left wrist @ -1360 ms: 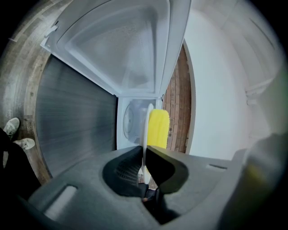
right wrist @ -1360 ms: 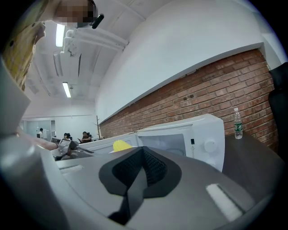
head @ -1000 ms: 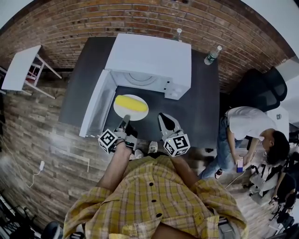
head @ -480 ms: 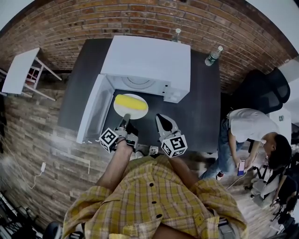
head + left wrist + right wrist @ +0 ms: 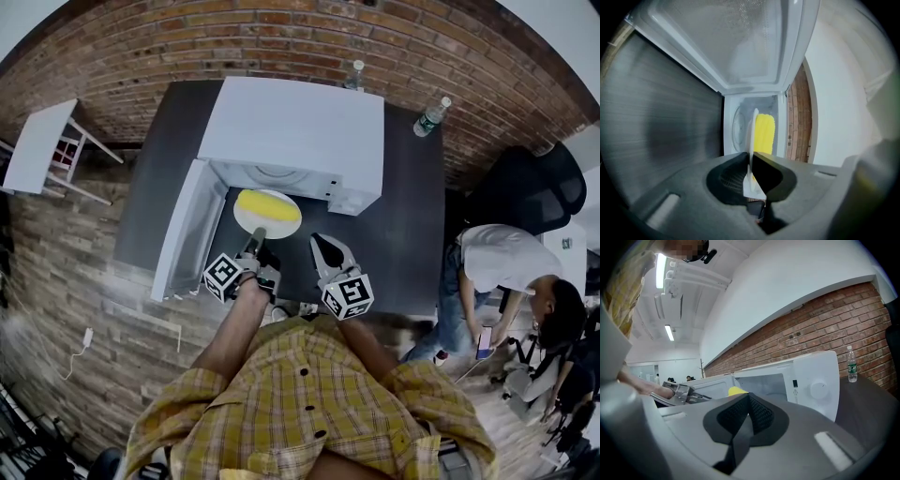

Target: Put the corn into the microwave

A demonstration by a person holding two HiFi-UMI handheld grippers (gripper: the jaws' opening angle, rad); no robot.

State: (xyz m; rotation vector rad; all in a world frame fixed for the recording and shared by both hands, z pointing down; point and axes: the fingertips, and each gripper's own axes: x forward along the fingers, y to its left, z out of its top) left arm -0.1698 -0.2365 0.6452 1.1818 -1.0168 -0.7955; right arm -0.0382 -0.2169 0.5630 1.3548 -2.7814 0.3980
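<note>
A yellow corn cob (image 5: 265, 203) lies on a white plate (image 5: 281, 225) held just in front of the open white microwave (image 5: 291, 131). My left gripper (image 5: 256, 240) is shut on the plate's near rim. In the left gripper view the plate (image 5: 752, 136) shows edge-on between the jaws, with the corn (image 5: 764, 133) beyond it and the microwave cavity (image 5: 740, 124) straight ahead. My right gripper (image 5: 323, 251) hovers to the right of the plate, shut on nothing. From the right gripper view the corn (image 5: 737, 391) peeks above my jaws (image 5: 747, 411).
The microwave door (image 5: 183, 234) swings open to the left. The dark table (image 5: 412, 206) carries two bottles (image 5: 430, 116) (image 5: 353, 74) at the back. A white side table (image 5: 42, 141) stands at the left; a person (image 5: 511, 272) bends at the right.
The left gripper has carried the plate with the corn a little forward toward the microwave opening. The right gripper stays beside it.
</note>
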